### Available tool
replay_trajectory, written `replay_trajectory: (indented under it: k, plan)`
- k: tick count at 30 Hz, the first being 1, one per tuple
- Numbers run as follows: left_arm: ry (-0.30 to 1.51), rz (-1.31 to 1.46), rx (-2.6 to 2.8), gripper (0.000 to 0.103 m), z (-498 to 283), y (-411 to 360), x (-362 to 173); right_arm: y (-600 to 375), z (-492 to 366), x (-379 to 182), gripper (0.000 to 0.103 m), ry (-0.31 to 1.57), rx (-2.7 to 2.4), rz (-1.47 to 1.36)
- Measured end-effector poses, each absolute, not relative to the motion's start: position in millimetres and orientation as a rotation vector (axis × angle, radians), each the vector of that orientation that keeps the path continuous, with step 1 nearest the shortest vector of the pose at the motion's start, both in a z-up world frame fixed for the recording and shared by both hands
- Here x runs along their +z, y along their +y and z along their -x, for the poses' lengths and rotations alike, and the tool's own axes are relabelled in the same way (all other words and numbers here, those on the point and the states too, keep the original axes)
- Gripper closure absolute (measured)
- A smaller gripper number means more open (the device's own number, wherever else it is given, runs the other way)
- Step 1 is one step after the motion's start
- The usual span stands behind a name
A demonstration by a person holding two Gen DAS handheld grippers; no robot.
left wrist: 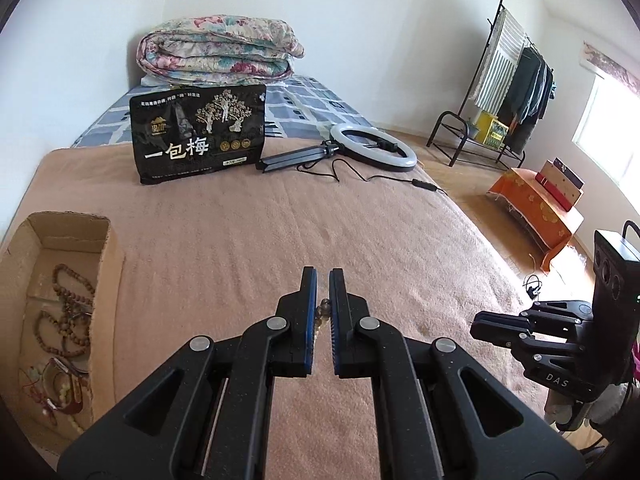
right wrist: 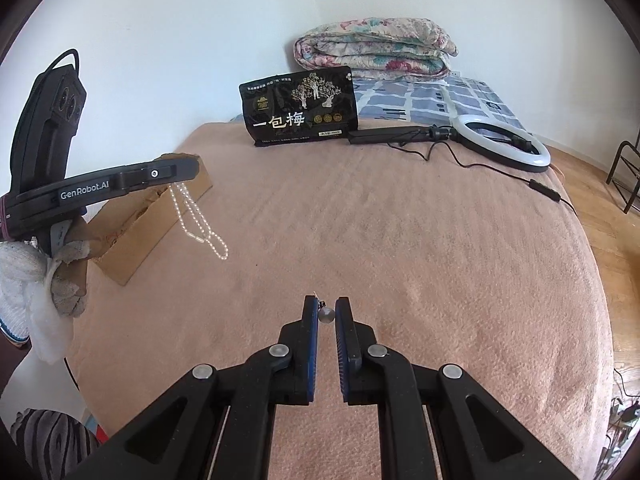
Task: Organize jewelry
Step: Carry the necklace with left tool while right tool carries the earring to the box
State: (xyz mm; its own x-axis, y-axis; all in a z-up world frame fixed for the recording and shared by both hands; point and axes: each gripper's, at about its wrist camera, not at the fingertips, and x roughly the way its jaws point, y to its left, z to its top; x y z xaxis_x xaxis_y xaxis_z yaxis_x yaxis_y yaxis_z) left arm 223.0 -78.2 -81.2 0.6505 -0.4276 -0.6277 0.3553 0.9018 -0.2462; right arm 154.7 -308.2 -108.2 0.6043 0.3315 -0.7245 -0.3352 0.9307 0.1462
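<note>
1. On the tan blanket (right wrist: 400,248), seen from the right wrist view, the left gripper (right wrist: 188,170) sits at 9 o'clock, held by a gloved hand (right wrist: 60,276).
2. Its jaws are pinched on a pearl necklace (right wrist: 200,220), which hangs down in loops from the tips, clear of the blanket.
3. Behind the necklace, also at 9 o'clock, lies the cardboard box (right wrist: 160,224).
4. From the left wrist view the box (left wrist: 114,264) is at 8 o'clock, open on top, with brown bead strings (left wrist: 72,312) and other bracelets inside.
5. That same view shows the left gripper (left wrist: 323,280) with pads nearly together and a few beads (left wrist: 323,310) caught between them.
6. At 4 o'clock there, the right gripper (left wrist: 480,326) points left, above the blanket's edge.
7. In its own view, the right gripper (right wrist: 327,304) is pressed on a small round bead (right wrist: 327,315) near the tips; I cannot tell what piece it belongs to.
8. At 12 o'clock in both views stand a black bag (right wrist: 300,108), a ring light (right wrist: 504,144) to its right, and a folded quilt (right wrist: 376,46) behind.
</note>
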Motion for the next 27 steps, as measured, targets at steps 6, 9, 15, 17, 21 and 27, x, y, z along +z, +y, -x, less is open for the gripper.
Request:
replay_trajectory:
  k: [6, 9, 15, 17, 21, 27]
  plan:
    - [0.692, 0.095, -0.424, 0.099, -203, -58, -59, -288, -154, -94, 0.097, 0.818, 0.400, 0.035]
    - [0.668, 0.090, -0.411, 0.099, -194, -48, -48, -277, -155, -85, 0.097, 0.807, 0.410, 0.046]
    - [0.633, 0.093, -0.382, 0.099, -182, -23, -34, -255, -163, -69, 0.097, 0.789, 0.430, 0.051]
    - [0.626, 0.100, -0.371, 0.099, -179, -13, -31, -245, -165, -64, 0.097, 0.783, 0.439, 0.054]
    - [0.611, 0.111, -0.343, 0.099, -174, 8, -26, -224, -171, -55, 0.097, 0.773, 0.463, 0.067]
    - [0.596, 0.128, -0.292, 0.099, -170, 44, -22, -182, -183, -42, 0.097, 0.758, 0.509, 0.088]
